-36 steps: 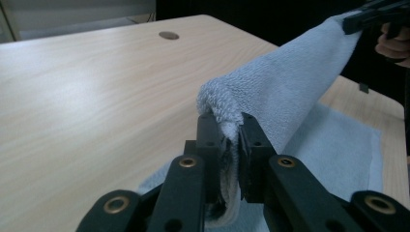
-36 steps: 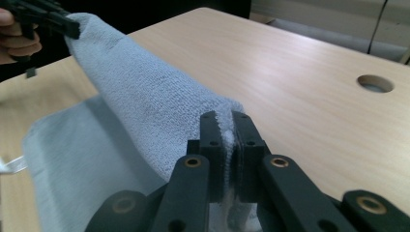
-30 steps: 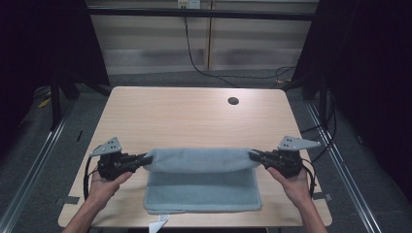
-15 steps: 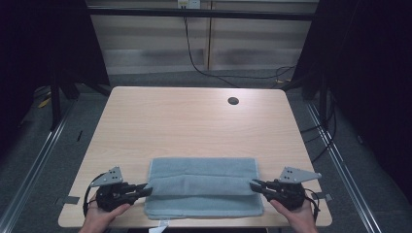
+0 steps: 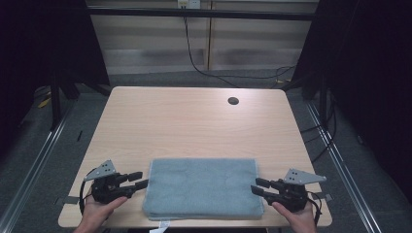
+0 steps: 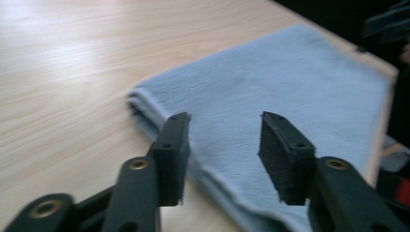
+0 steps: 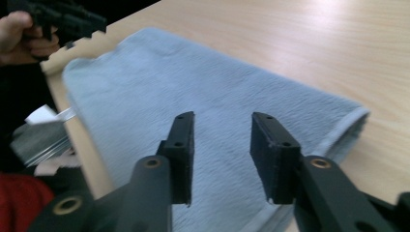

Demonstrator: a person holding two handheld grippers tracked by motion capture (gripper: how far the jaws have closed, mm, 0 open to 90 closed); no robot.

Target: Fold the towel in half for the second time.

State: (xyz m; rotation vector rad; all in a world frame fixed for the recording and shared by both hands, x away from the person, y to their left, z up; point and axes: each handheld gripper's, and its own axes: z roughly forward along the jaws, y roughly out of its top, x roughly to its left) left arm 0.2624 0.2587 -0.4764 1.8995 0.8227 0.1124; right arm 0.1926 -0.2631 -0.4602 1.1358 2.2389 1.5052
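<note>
Folded towel released on the surface, both tools open.

High view: the grey towel (image 5: pixel 203 187) lay folded at the surface's (image 5: pixel 194 126) 6 o'clock edge, the left tool (image 5: pixel 137 179) at its 9 o'clock side, the right tool (image 5: pixel 256 186) at 3 o'clock, neither touching it. Left gripper view: the jaws had just been opening, nothing between them, towel (image 6: pixel 270 82) beyond. Right gripper view: the jaws likewise had just opened, empty, above the towel (image 7: pixel 193 87).
</note>
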